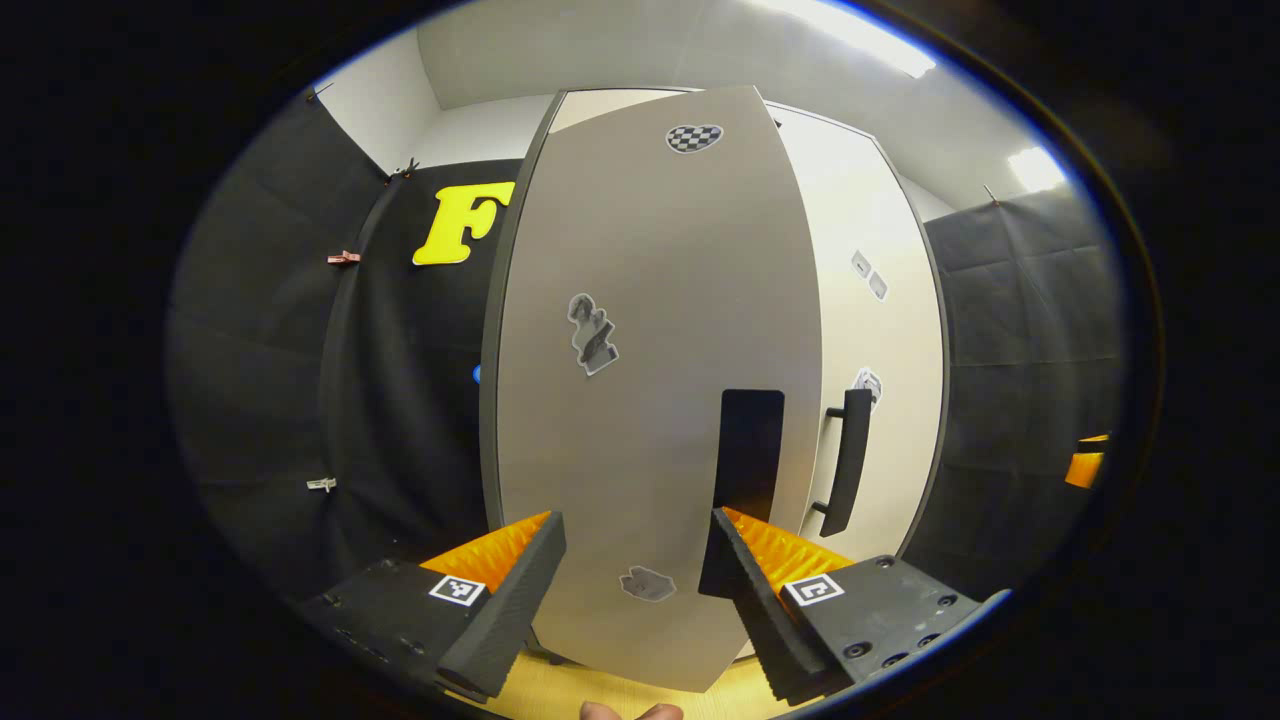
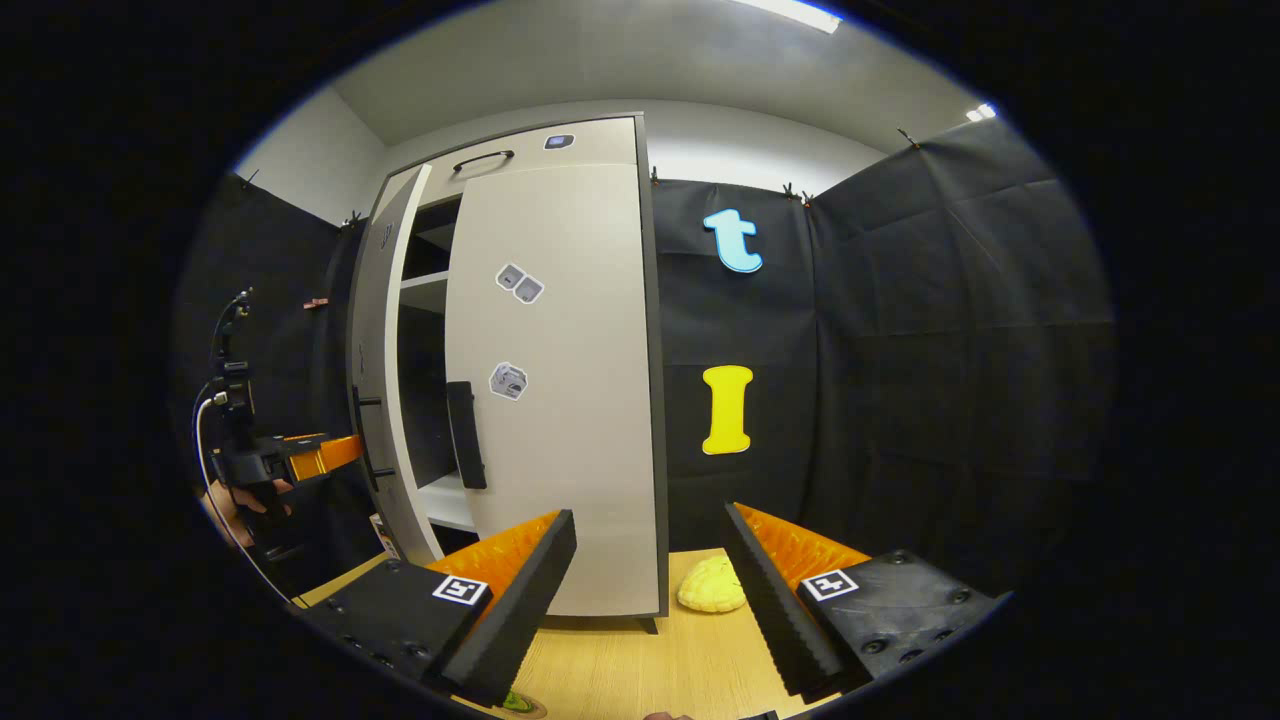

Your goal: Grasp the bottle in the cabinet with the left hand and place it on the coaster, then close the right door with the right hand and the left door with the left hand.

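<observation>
The cabinet's left door (image 1: 650, 350) stands close ahead in the left gripper view, its grey outer face towards me. Its black handle (image 1: 750, 450) sits just above my right-hand finger. My left gripper (image 1: 635, 590) is open, fingers spread either side of the door's lower part with nothing between them. Behind it is the right door (image 1: 880, 330) with its own handle (image 1: 848, 460). In the right gripper view the right door (image 2: 560, 400) lies across the cabinet front, while the left door (image 2: 375, 380) is ajar, shelves (image 2: 430, 280) showing between them. My right gripper (image 2: 650, 600) is open and empty, short of the cabinet.
A yellow lumpy object (image 2: 712, 585) lies on the wooden table (image 2: 640, 660) by the cabinet's right foot. The left gripper (image 2: 300, 455), held by a hand, is outside the ajar door. A small green thing (image 2: 520, 703) is cut off at the bottom edge.
</observation>
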The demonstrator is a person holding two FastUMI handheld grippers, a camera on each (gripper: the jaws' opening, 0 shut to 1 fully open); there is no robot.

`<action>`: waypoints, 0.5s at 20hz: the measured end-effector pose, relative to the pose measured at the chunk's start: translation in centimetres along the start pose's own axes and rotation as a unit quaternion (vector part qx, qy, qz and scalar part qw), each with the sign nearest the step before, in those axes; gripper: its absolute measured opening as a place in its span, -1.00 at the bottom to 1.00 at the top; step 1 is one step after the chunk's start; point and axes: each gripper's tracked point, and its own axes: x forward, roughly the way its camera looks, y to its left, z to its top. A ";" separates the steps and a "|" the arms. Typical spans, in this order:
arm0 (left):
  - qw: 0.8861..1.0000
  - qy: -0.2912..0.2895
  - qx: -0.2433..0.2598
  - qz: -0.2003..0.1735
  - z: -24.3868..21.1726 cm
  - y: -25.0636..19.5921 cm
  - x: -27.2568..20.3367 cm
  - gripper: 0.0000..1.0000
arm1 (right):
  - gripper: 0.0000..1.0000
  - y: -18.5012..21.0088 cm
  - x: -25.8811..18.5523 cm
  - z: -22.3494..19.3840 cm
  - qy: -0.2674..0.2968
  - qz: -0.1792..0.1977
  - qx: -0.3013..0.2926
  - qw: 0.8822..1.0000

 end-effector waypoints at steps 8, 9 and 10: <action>1.000 0.000 -0.004 0.025 0.5 2.4 -4.4 0.94 | 0.95 1.1 0.0 0.2 -0.004 0.010 -0.010 1.000; 1.000 -0.003 0.001 0.027 0.8 2.7 -5.1 0.88 | 0.95 1.3 -0.1 0.3 -0.005 0.012 -0.015 1.000; 1.000 -0.006 0.007 0.026 1.2 3.0 -6.0 0.89 | 0.95 1.6 -0.1 0.4 -0.007 0.013 -0.018 1.000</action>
